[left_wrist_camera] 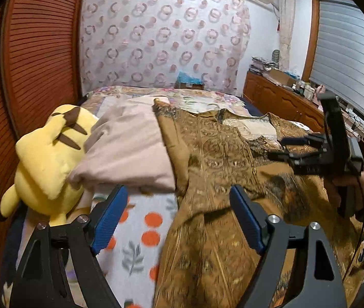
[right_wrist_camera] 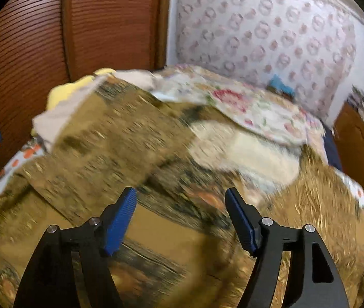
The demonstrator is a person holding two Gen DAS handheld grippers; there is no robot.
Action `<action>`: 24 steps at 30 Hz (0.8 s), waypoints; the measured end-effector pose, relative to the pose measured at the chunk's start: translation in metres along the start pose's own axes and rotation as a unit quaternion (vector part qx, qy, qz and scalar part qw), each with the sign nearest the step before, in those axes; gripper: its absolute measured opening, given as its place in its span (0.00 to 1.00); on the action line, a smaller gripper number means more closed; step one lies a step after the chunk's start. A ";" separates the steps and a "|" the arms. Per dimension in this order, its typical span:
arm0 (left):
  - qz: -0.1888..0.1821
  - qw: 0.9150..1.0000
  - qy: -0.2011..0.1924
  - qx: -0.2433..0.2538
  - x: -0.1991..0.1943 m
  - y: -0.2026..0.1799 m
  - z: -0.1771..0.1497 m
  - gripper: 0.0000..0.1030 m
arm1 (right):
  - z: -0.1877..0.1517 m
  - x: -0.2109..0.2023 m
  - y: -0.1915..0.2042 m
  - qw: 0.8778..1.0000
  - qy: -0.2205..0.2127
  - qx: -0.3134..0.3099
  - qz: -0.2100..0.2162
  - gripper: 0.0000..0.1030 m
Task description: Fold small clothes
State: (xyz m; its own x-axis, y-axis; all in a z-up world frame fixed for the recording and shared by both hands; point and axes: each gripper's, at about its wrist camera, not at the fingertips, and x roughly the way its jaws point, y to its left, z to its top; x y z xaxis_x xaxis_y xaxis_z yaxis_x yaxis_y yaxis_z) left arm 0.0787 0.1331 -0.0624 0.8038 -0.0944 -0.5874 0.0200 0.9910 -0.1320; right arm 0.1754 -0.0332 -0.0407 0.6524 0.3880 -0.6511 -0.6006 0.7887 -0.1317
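A brown-gold patterned garment (left_wrist_camera: 223,169) lies spread on the bed, neckline at the far end. My left gripper (left_wrist_camera: 179,218) is open and empty, hovering over the garment's near left edge. My right gripper (right_wrist_camera: 180,218) is open and empty just above the same garment (right_wrist_camera: 120,148); that view is motion-blurred. The right gripper also shows in the left wrist view (left_wrist_camera: 287,148), held by a hand over the garment's right side. A folded beige cloth (left_wrist_camera: 128,148) lies left of the garment.
A yellow plush toy (left_wrist_camera: 46,161) lies at the bed's left edge beside a wooden slatted wardrobe (left_wrist_camera: 28,64). A floral blanket (left_wrist_camera: 140,233) covers the bed. A wooden cabinet (left_wrist_camera: 284,100) with clutter stands at the right.
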 end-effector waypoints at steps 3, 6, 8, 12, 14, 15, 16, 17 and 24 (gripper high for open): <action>-0.004 1.000 0.011 0.006 0.014 0.000 0.011 0.69 | -0.005 0.009 -0.009 1.000 0.021 0.011 -0.002 0.71; -0.029 0.999 0.029 0.000 0.030 0.002 0.024 0.54 | -0.006 0.014 -0.006 0.999 0.032 0.004 -0.009 0.71; -0.042 0.998 0.043 -0.004 0.042 0.004 0.032 0.49 | -0.005 0.016 -0.004 0.999 0.034 -0.002 -0.018 0.71; -0.028 0.997 0.064 0.009 0.063 0.005 0.046 0.48 | -0.005 0.016 -0.006 0.999 0.030 0.000 -0.016 0.71; -0.020 0.997 0.077 0.014 0.076 0.006 0.052 0.48 | -0.007 0.015 -0.008 0.999 0.029 0.001 -0.015 0.71; -0.016 0.996 0.083 0.016 0.081 0.006 0.054 0.48 | -0.008 0.014 -0.008 0.999 0.029 0.001 -0.016 0.71; -0.014 0.996 0.090 0.019 0.087 0.006 0.054 0.48 | -0.009 0.014 -0.008 0.999 0.028 0.000 -0.017 0.71; -0.012 0.995 0.099 0.020 0.093 0.006 0.054 0.48 | -0.010 0.015 -0.009 0.999 0.028 -0.001 -0.017 0.71; -0.021 0.994 0.104 0.034 0.099 0.009 0.061 0.04 | -0.011 0.016 -0.010 0.999 0.026 -0.003 -0.020 0.71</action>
State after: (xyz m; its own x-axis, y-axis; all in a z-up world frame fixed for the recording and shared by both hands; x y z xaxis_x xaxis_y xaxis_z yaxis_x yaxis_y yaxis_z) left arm 0.1952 0.1383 -0.0731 0.6619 -0.1464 -0.7352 0.0962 0.9892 -0.1104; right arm 0.1866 -0.0396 -0.0577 0.6505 0.3312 -0.6835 -0.5779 0.7998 -0.1624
